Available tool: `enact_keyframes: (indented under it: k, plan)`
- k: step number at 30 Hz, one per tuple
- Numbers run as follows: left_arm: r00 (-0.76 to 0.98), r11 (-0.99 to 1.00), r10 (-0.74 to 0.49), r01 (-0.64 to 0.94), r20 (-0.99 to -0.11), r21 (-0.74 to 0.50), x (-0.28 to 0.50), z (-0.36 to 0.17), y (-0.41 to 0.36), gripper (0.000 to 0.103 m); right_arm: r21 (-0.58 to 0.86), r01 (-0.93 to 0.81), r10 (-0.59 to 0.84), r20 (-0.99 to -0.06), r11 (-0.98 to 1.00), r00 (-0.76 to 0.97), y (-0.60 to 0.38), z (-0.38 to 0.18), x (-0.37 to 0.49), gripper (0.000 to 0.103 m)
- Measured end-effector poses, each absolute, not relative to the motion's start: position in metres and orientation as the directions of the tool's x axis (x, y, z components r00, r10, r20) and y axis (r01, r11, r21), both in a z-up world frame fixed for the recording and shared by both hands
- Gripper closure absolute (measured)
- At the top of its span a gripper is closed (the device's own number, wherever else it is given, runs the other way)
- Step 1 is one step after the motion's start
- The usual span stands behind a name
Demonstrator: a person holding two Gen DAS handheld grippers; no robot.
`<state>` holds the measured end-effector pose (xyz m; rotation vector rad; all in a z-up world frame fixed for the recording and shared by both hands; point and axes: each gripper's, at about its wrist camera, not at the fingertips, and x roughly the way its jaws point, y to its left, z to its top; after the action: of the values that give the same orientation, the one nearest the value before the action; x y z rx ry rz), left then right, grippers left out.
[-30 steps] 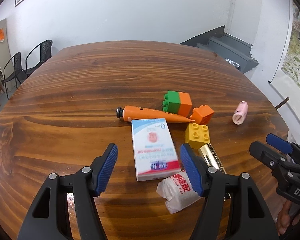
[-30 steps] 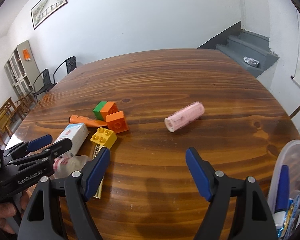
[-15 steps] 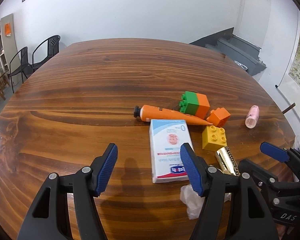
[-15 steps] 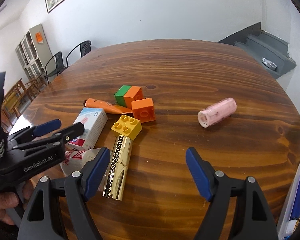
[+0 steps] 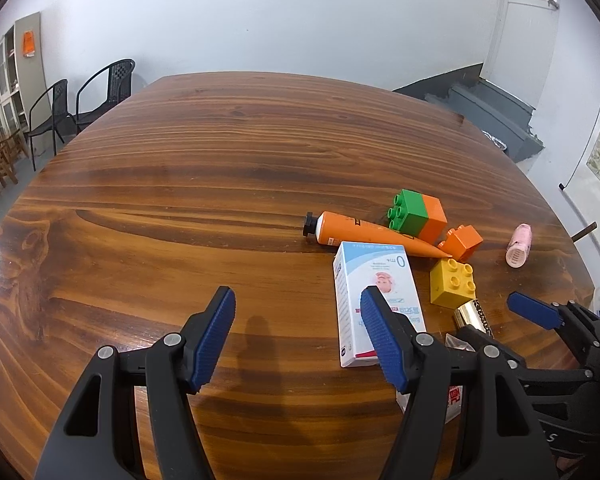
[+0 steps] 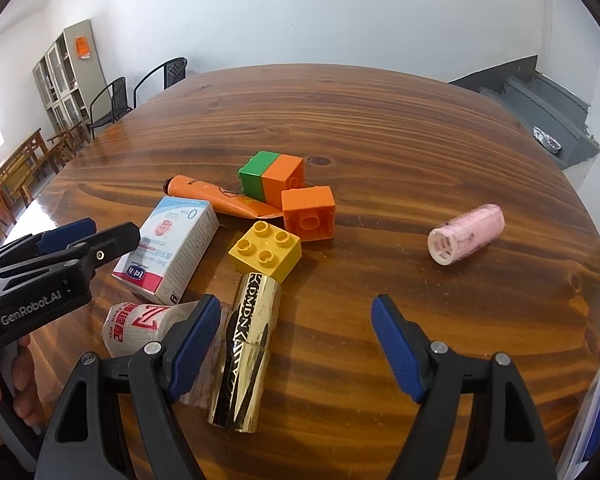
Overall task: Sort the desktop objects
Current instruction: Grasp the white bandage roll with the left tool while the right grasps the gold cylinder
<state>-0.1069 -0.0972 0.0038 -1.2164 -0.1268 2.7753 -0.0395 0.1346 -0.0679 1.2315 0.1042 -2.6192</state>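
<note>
A cluster lies on the round wooden table [image 5: 220,184]: a white box [image 6: 168,248], an orange tube [image 6: 216,196], a green-and-orange block [image 6: 272,176], an orange block [image 6: 310,212], a yellow block [image 6: 266,250], a gold tube [image 6: 248,352], a white wrapped packet [image 6: 134,328] and, apart to the right, a pink roller [image 6: 466,234]. My left gripper [image 5: 296,336] is open and empty, left of the box [image 5: 374,300]. My right gripper [image 6: 296,344] is open and empty, above the gold tube's near end.
A clear plastic bin [image 6: 596,412] holding a blue pen stands at the table's right edge. Chairs [image 5: 84,104] and a cabinet stand beyond the far left edge. Grey steps [image 5: 496,112] lie at the back right.
My left gripper has swung left, so the box now lies under its right finger. My right gripper has moved left and closer to the cluster; the gold tube now lies between its fingers.
</note>
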Motion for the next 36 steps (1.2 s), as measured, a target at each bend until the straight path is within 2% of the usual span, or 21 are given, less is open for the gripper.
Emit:
enact_keyframes:
  k: [2,5,10,28,36]
  plan:
    - [-0.673,-0.991,0.134,-0.068,-0.727,-0.120,-0.107,0.004,-0.097,0.034,0.038,0.257,-0.191,-0.772,-0.966,-0.607,0.133,-0.070,-0.041,0.034]
    - [-0.673,-0.990,0.138,-0.072,-0.727,-0.121,-0.107,0.004,-0.097,0.034,0.048,0.272,-0.208,-0.774,-0.961,-0.598,0.131,-0.071,-0.041,0.043]
    - [-0.673,-0.990,0.141,-0.073,-0.726,-0.124,-0.107,0.004,-0.098,0.034,0.048,0.269,-0.206,-0.772,-0.962,-0.601,0.134,-0.071,-0.040,0.054]
    - [-0.658,-0.972,0.236,-0.168,-0.715,-0.167,-0.097,0.007,-0.079,0.034,0.092,0.190,-0.193,-0.751,-0.978,-0.631,0.166,-0.063,-0.030,0.058]
    - [-0.643,-0.938,0.344,-0.275,-0.685,-0.212,-0.077,0.016,-0.057,0.034,0.112,0.146,-0.181,-0.737,-0.983,-0.651,0.181,-0.057,-0.022,0.059]
